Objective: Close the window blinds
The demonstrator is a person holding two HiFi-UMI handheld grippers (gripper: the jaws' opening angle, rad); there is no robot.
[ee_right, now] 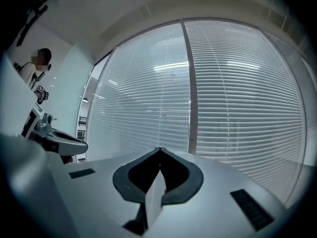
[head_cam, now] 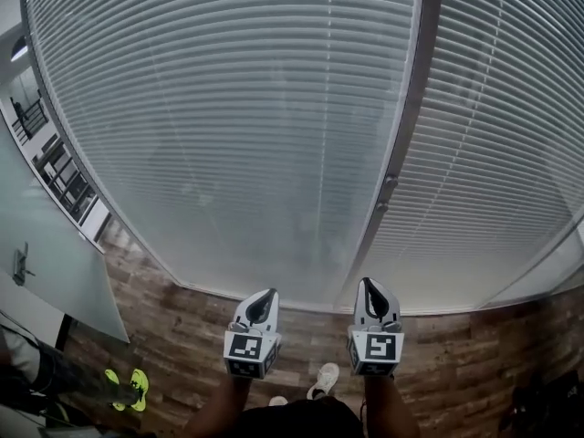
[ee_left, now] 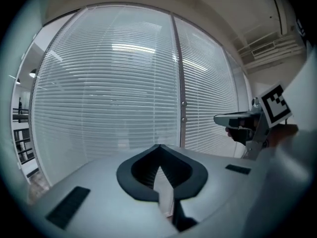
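White slatted blinds hang over two window panes: a wide left blind (head_cam: 219, 135) and a right blind (head_cam: 497, 181), with a grey upright post (head_cam: 406, 126) between them. The slats lie nearly flat against the glass and little shows through. Both grippers are held low in front of the window, well short of the blinds and touching nothing. My left gripper (head_cam: 265, 296) (ee_left: 159, 147) is shut with nothing in it. Beside it my right gripper (head_cam: 370, 286) (ee_right: 159, 149) is shut and holds nothing either. Each gripper view shows the other gripper at its side.
Brown wood-pattern floor (head_cam: 182, 327) runs along the foot of the window. A glass partition (head_cam: 55, 254) stands at the left. Another person's yellow-green shoes (head_cam: 128, 389) are at the lower left, my own shoe (head_cam: 324, 377) below the grippers. A person (ee_right: 29, 71) stands far left.
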